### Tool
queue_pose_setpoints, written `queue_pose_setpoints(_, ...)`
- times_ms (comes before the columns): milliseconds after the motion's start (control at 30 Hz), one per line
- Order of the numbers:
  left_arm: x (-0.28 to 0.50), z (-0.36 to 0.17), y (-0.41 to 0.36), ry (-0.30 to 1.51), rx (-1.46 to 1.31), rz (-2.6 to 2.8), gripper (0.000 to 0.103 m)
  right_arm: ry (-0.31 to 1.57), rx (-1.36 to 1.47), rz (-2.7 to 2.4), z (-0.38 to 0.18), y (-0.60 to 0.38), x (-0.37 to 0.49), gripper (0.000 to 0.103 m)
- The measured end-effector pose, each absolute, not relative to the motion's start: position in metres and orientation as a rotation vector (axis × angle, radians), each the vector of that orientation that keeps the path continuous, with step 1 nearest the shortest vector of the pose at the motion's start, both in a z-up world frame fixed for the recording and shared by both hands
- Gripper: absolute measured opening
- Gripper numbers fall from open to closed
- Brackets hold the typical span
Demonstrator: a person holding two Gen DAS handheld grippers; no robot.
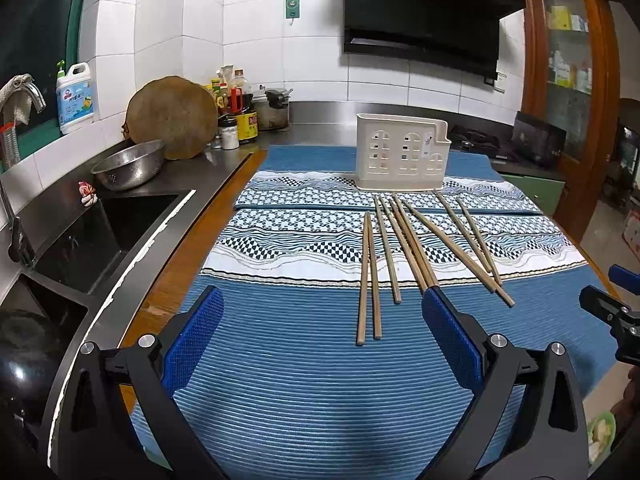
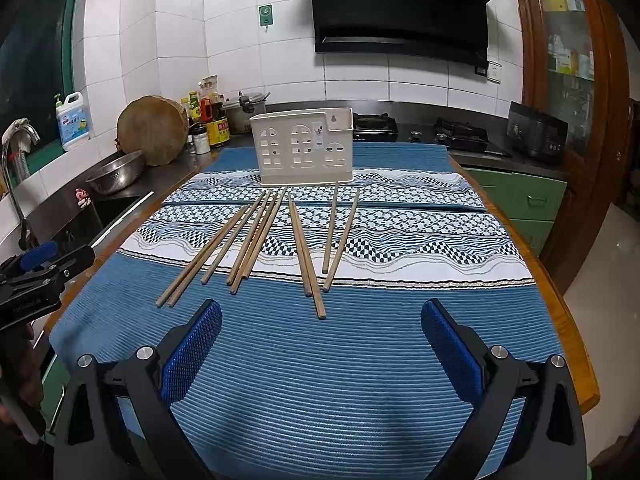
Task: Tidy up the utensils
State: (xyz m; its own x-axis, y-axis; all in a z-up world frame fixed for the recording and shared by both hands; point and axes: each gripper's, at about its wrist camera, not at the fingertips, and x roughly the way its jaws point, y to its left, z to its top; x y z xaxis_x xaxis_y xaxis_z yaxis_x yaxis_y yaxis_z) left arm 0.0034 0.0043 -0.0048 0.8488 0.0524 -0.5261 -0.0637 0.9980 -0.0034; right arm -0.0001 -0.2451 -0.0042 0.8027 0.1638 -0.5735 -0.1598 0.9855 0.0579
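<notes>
Several wooden chopsticks (image 1: 404, 248) (image 2: 260, 240) lie fanned out on a blue patterned mat (image 1: 304, 360) (image 2: 320, 360). Behind them stands a cream plastic utensil holder (image 1: 402, 152) (image 2: 302, 146) with window-shaped cut-outs, upright at the far end of the mat. My left gripper (image 1: 322, 322) hovers open over the near mat, just short of the chopsticks' near ends, with nothing between its blue pads. My right gripper (image 2: 322, 330) is open too, close to the nearest chopstick tips and holding nothing. Each gripper shows at the edge of the other's view.
A sink (image 1: 100, 232) and a steel colander (image 1: 130, 168) lie to the left, with a round wooden board (image 1: 172, 116), bottles and jars (image 1: 236, 112) behind. A gas hob (image 2: 460, 136) sits at the back right, and the wooden table edge (image 2: 568, 320) runs along the right.
</notes>
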Motion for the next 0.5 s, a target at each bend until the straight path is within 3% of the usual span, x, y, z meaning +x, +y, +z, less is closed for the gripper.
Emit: queue_pose_setpoints(500, 0.0066, -0.0062, 0.0023, 0.55, -0.021, 0.068, 0.098, 0.608, 0.005, 0.187, -0.0054, -0.2408, 0.0002, 0.097)
